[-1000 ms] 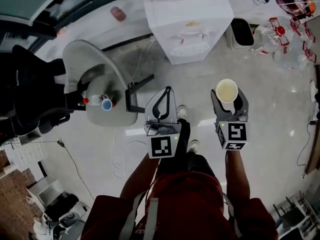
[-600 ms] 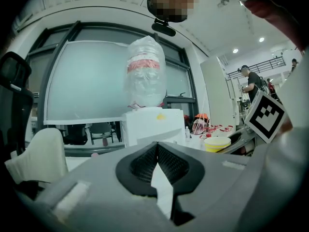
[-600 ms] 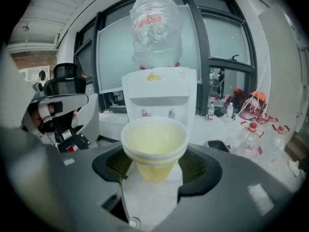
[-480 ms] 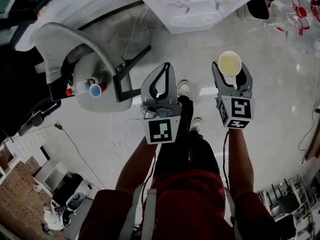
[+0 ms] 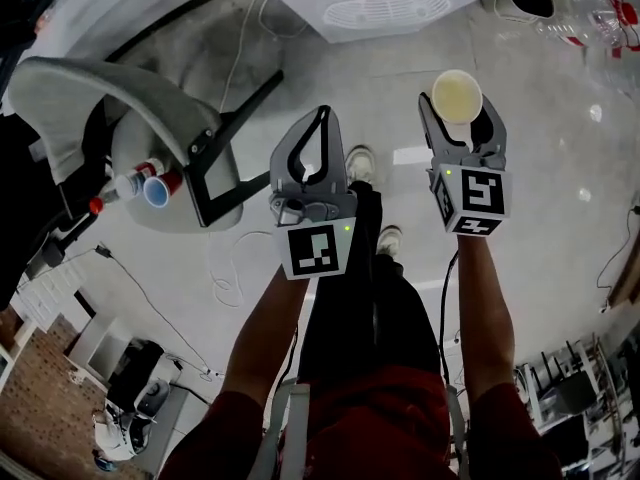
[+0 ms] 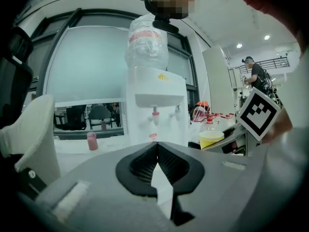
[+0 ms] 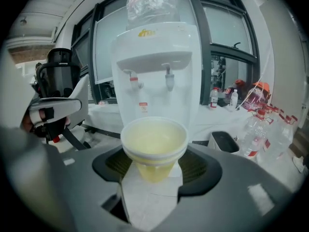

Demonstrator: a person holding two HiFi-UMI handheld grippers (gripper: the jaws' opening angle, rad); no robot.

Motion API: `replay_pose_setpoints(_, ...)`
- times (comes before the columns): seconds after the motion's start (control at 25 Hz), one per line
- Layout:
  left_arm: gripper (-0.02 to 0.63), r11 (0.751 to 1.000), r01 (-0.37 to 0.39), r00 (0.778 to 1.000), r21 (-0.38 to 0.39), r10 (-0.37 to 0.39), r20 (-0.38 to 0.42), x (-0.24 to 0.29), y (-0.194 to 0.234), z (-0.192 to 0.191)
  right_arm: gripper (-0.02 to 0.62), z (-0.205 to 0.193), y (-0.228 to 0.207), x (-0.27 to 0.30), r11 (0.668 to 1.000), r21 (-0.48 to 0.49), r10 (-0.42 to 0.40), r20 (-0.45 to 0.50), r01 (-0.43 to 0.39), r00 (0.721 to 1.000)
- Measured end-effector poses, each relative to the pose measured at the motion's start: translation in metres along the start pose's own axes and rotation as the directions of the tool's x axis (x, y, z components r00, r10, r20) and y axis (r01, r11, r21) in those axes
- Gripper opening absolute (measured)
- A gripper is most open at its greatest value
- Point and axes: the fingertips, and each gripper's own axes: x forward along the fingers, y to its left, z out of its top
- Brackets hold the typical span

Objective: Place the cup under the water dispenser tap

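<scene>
My right claw point(image 5: 459, 111) is pinching the yellow cup point(image 7: 153, 146) upright by its sides. It's up in the air in front of the water dispenser point(image 7: 155, 57), not under the taps point(image 7: 168, 80) yet. Left claw point(image 5: 321, 120) is pressed together, nothing in it, just hanging alongside.

Head view dim; glare patches on floor point(image 5: 412, 155), upper centre. Gripper views: fisheye, black corners, bright window point(image 6: 87, 66) backlight, ceiling lamp point(image 6: 267, 37) upper right, foreground soft.
</scene>
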Motion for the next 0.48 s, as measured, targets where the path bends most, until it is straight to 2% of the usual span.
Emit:
replay_pose_setpoints(0.24, 0.006, 1.0, 0.002, 1.0, -0.016, -0.002, -0.022, 0.014, -0.001, -0.035, 0.29, -0.024, 0.0, 0.026, 1.0, -0.002, -0.003, -0.01, 0.003, 1.0)
replay_pose_setpoints(0.48, 0.006, 1.0, 0.014, 0.999, -0.015, -0.015, -0.035, 0.022, -0.003, -0.051, 0.29, -0.029, -0.006, 0.051, 1.0, -0.008, -0.006, -0.024, 0.005, 1.0)
